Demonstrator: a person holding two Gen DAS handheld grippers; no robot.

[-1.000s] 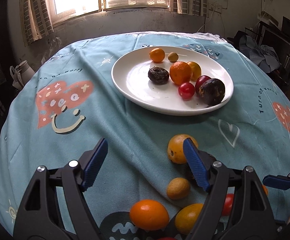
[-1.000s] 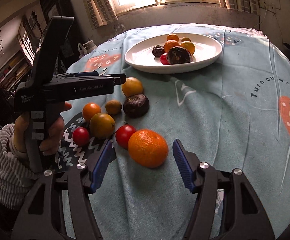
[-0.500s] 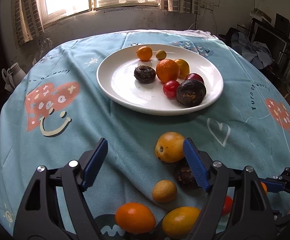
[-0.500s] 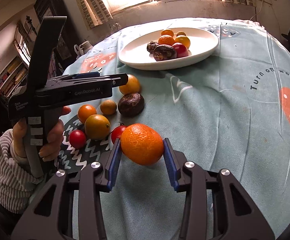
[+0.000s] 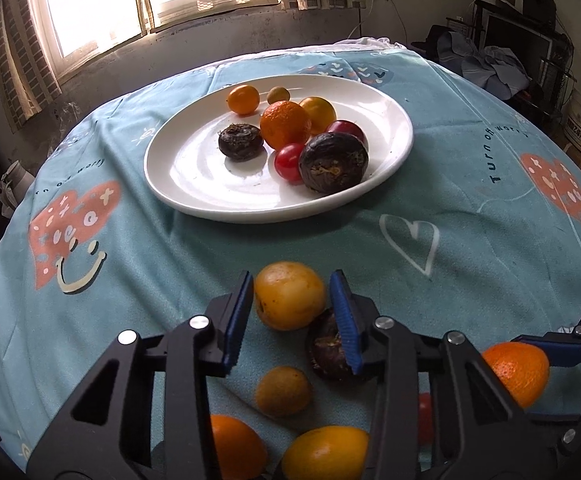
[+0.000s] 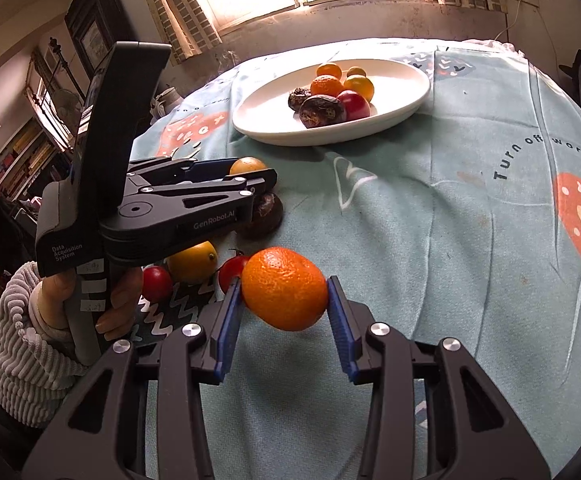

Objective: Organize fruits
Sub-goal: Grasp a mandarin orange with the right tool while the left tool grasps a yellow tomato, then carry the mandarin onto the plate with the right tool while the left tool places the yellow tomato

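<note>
A white plate (image 5: 194, 184) (image 6: 394, 112) at the back of the table holds several fruits: oranges, tomatoes and dark passion fruits. My left gripper (image 5: 292, 312) is shut on a yellow-orange fruit (image 5: 290, 296), also seen in the right wrist view (image 6: 247, 166). My right gripper (image 6: 284, 300) is shut on a large orange (image 6: 284, 288) and holds it above the cloth; the orange also shows in the left wrist view (image 5: 518, 372). Loose fruits lie near me: a dark passion fruit (image 5: 326, 354), a small brown fruit (image 5: 283, 391), an orange (image 5: 234, 448), a yellow fruit (image 5: 326, 456).
The round table carries a light blue printed cloth (image 5: 470, 208). Two red tomatoes (image 6: 156, 282) and a yellow fruit (image 6: 192, 266) lie by the left hand. Shelves and clutter stand off the table's left and right sides.
My left gripper moved forward and closed on the yellow-orange fruit. My right gripper closed on the large orange and lifted it off the cloth.
</note>
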